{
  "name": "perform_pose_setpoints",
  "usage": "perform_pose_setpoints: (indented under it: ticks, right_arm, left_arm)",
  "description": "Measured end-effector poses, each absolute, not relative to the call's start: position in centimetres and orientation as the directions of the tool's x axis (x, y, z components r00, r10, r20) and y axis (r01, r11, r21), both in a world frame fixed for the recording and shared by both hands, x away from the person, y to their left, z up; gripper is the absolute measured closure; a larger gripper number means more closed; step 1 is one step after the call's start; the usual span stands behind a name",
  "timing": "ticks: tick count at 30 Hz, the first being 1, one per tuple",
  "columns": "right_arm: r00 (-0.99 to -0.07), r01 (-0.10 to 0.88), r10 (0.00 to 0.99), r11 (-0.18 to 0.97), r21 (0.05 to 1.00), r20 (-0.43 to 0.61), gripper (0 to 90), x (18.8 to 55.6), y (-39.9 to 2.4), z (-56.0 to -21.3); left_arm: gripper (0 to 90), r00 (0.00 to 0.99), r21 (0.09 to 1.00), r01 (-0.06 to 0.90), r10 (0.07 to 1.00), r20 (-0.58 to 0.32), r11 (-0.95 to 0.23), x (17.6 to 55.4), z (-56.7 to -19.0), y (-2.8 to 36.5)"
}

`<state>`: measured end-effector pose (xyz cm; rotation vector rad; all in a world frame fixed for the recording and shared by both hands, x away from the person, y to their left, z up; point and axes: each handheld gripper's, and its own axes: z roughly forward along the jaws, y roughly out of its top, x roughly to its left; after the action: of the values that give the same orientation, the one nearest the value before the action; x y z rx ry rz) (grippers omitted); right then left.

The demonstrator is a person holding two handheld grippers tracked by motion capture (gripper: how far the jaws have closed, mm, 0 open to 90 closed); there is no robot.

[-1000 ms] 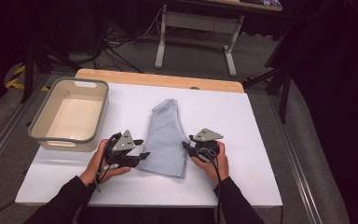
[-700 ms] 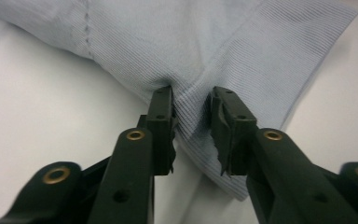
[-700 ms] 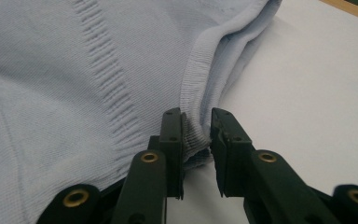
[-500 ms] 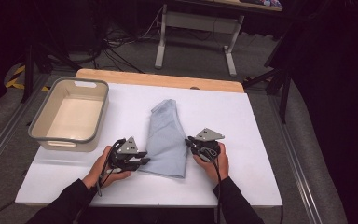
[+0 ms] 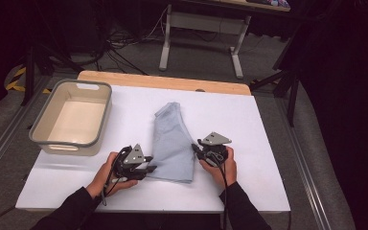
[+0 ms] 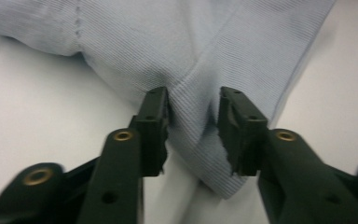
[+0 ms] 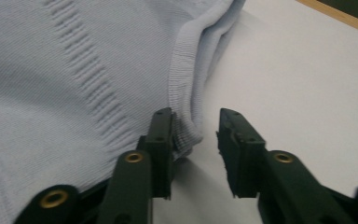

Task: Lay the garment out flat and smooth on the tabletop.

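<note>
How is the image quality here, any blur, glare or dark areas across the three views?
High view: table evenly lit, surroundings nearly black, picture soft. Left gripper view: knit garment fairly sharp, the left gripper close up and soft at the bottom. Right gripper view: ribbing crisp, the right gripper near its hem, no glare.

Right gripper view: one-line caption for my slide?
Right gripper, jaws open, at the ribbed edge of the folded light-blue garment on the white table.
</note>
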<state>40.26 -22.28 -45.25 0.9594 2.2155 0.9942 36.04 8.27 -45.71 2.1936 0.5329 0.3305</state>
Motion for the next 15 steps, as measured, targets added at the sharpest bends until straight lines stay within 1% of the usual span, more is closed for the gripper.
perform_pose_setpoints:
  ticks: [1, 2, 3, 4, 5, 7, 11, 12, 15]
  right_arm:
    - [-0.608, 0.397, 0.779, 0.467, 0.79, -0.155, 61.1, 40.3, -22.4, -45.3]
    - [-0.603, 0.419, 0.788, 0.443, 0.793, -0.121, 56.3, 40.4, -22.6, -45.4]
    - [-0.603, 0.419, 0.788, 0.443, 0.793, -0.121, 56.3, 40.4, -22.6, -45.4]
    - [-0.594, 0.455, 0.802, 0.4, 0.796, -0.064, 52.2, 40.6, -22.9, -45.6]
    - [-0.594, 0.455, 0.802, 0.4, 0.796, -0.064, 52.2, 40.6, -22.9, -45.6]
    - [-0.592, 0.489, 0.806, 0.353, 0.798, 0.007, 49.0, 40.7, -23.1, -45.5]
    - [-0.608, 0.483, 0.794, 0.364, 0.796, 0.006, 47.2, 40.7, -22.8, -45.5]
    - [-0.611, 0.483, 0.792, 0.378, 0.79, -0.006, 44.5, 40.8, -22.5, -45.5]
    - [-0.608, 0.497, 0.794, 0.374, 0.783, 0.006, 41.4, 41.0, -22.5, -45.8]
  left_arm:
    - [50.4, 0.872, 0.789, 0.267, 0.487, 0.046, -0.553, 36.1, -45.7, 8.4]
    - [46.0, 0.872, 0.791, 0.269, 0.488, 0.043, -0.55, 36.1, -45.6, 8.5]
    - [46.0, 0.873, 0.79, 0.27, 0.487, 0.042, -0.551, 36.2, -45.6, 8.6]
    - [40.9, 0.878, 0.786, 0.284, 0.478, 0.016, -0.549, 36.2, -45.7, 8.7]
    - [40.9, 0.884, 0.778, 0.288, 0.468, 0.009, -0.558, 36.2, -45.8, 8.7]
    - [39.3, 0.889, 0.77, 0.292, 0.457, 0.0, -0.568, 36.0, -46.1, 8.6]
    - [39.1, 0.904, 0.741, 0.29, 0.428, -0.003, -0.606, 35.7, -46.5, 8.2]
    - [39.1, 0.91, 0.72, 0.29, 0.415, -0.004, -0.63, 35.7, -46.9, 7.9]
    - [39.9, 0.912, 0.732, 0.29, 0.41, -0.016, -0.616, 35.7, -47.1, 7.7]
